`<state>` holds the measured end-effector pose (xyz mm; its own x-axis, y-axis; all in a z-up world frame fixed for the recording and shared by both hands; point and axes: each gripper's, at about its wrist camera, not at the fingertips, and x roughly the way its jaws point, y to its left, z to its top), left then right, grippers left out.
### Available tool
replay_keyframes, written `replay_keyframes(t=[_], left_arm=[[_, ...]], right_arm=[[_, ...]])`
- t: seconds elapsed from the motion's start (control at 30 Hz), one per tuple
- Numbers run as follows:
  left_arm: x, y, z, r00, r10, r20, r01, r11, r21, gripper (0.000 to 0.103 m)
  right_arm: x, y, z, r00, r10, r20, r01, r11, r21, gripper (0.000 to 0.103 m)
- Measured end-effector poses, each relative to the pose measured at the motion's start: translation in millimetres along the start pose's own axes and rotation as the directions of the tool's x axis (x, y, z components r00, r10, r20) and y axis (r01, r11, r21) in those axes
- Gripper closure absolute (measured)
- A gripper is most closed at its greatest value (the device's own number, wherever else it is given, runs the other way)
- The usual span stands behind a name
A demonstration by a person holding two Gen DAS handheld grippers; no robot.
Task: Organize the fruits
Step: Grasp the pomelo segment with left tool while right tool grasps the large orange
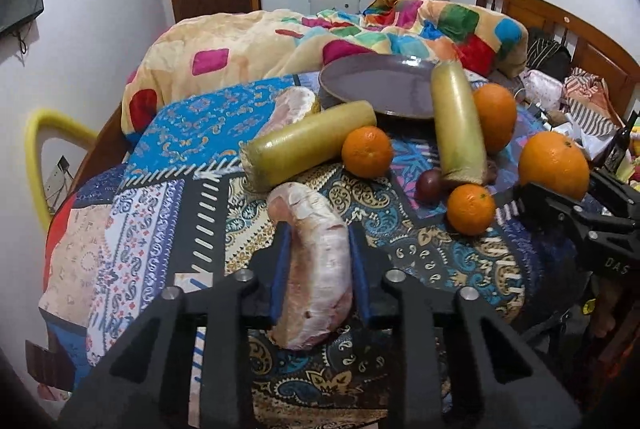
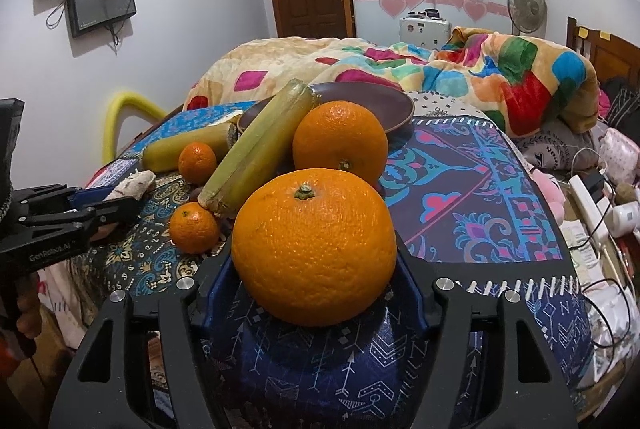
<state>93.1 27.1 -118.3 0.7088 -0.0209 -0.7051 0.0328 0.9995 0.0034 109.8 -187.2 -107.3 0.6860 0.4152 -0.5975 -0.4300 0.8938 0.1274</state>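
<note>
My left gripper (image 1: pixel 318 241) is shut on a peeled pomelo wedge (image 1: pixel 314 261), pinkish and curved, just above the patterned cloth. My right gripper (image 2: pixel 314 261) is shut on a large orange (image 2: pixel 314 245); it also shows at the right of the left wrist view (image 1: pixel 554 165). A second large orange (image 2: pixel 340 141), two small tangerines (image 2: pixel 194 227) (image 2: pixel 197 157) and two yellow-green sugarcane pieces (image 2: pixel 256 145) (image 1: pixel 310 143) lie ahead. One sugarcane piece (image 1: pixel 458 121) leans on a purple plate (image 1: pixel 376 85). Another pomelo wedge (image 1: pixel 292 109) lies left of the plate.
A small dark plum (image 1: pixel 428 185) sits by the near tangerine (image 1: pixel 470 209). A bright quilt (image 1: pixel 280 41) is heaped behind the plate. A dark bottle (image 1: pixel 618 145) and clutter lie at the right. A yellow chair back (image 1: pixel 36 149) stands at the left edge.
</note>
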Motion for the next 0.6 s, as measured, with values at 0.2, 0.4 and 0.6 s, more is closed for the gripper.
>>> replay_keyframes(t=[0.2,0.4,0.6], left_arm=[[-15,2,8,0.999,-0.046,0.007,0.046,0.999,-0.008,0.082],[-33,-4,21,0.997,-0.044,0.060,0.043,0.999,0.011,0.082],[-49,-10,47,0.989,-0.046,0.142,0.042,0.999,0.030,0.082]], right_arm=[[-15,-4,9,0.999,-0.008,0.034,0.007,1.000,0.010,0.039],[-32,-4,24,0.996,-0.033,0.088,0.034,0.999,-0.008,0.039],[-43,-7,44,0.988,-0.061,0.140,0.064,0.998,-0.021,0.039]])
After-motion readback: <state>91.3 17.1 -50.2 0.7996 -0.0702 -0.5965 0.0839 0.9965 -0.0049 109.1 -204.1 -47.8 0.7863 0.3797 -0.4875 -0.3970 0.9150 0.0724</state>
